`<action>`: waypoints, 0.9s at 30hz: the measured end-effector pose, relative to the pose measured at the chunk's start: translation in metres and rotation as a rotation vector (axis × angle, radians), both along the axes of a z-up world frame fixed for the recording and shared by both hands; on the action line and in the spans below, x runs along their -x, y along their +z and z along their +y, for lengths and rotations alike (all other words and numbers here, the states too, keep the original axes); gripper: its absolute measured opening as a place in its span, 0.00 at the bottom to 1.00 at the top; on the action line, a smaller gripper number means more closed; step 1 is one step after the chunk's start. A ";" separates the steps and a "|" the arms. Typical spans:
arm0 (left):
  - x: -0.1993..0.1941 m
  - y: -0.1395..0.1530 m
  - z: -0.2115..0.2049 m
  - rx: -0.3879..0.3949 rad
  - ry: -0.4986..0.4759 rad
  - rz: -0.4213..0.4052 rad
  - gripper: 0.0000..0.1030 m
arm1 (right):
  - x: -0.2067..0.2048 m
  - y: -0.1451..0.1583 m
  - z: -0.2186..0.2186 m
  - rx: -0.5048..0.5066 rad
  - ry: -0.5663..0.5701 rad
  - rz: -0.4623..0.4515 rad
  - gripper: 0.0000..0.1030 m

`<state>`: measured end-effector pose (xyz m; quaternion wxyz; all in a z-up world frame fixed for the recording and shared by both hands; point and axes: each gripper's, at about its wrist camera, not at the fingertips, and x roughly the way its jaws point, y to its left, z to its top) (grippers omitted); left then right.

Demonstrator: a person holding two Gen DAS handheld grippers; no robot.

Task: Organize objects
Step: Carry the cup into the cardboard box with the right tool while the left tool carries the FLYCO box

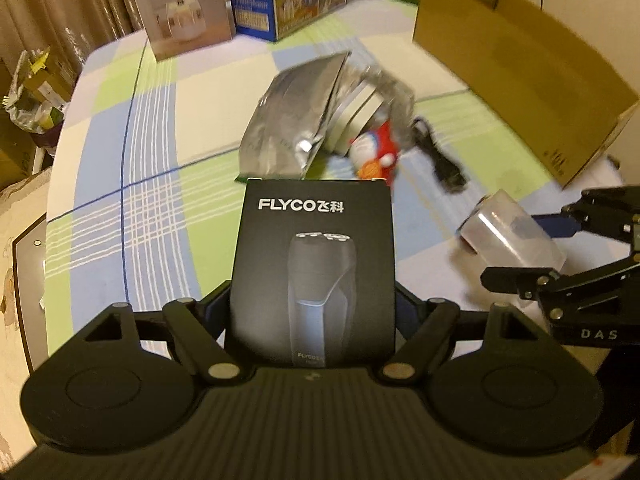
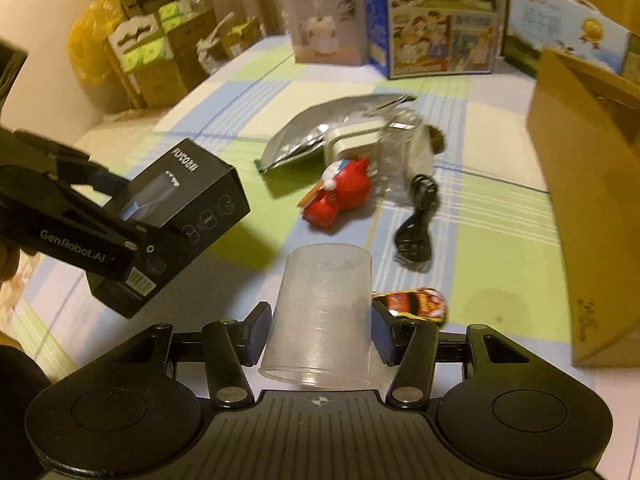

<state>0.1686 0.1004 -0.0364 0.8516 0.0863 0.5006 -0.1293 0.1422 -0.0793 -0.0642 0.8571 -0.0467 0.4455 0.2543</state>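
Left gripper [image 1: 314,312] clamped on black FLYCO shaver box [image 1: 314,272], pads pressing both side faces; box lifted clear of the checked cloth [image 1: 152,168], printed front facing the left wrist camera. Same box [image 2: 180,216] seen from the right wrist camera at 9 o'clock, tilted, held by left gripper [image 2: 132,216] coming in from the left edge.

Right gripper [image 2: 318,332] clamped on clear plastic cup [image 2: 320,316], cup upside down, open rim toward the camera, blue pads touching its walls at 3 and 9 o'clock. Same cup [image 1: 516,232] at 3 o'clock in the left wrist view, between the fingers of right gripper [image 1: 532,244].

On the cloth, at 12 o'clock from the cup: red toy [image 2: 340,196], black coiled cable [image 2: 416,224] just beside it at 1 o'clock, silver foil bag [image 2: 320,136] farther off with white charger block [image 2: 356,140] touching it. Small toy car [image 2: 416,304] near the right pad at 3 o'clock, partly hidden. Open cardboard box [image 2: 592,208] at 3 o'clock, standing on the cloth. Printed cartons [image 2: 440,24] at 12 o'clock along the far edge. Far items blurred.
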 end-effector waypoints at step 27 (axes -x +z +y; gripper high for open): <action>0.039 0.101 -0.148 0.176 0.015 -0.157 0.74 | 0.029 0.114 -0.160 -0.042 -0.263 -0.184 0.48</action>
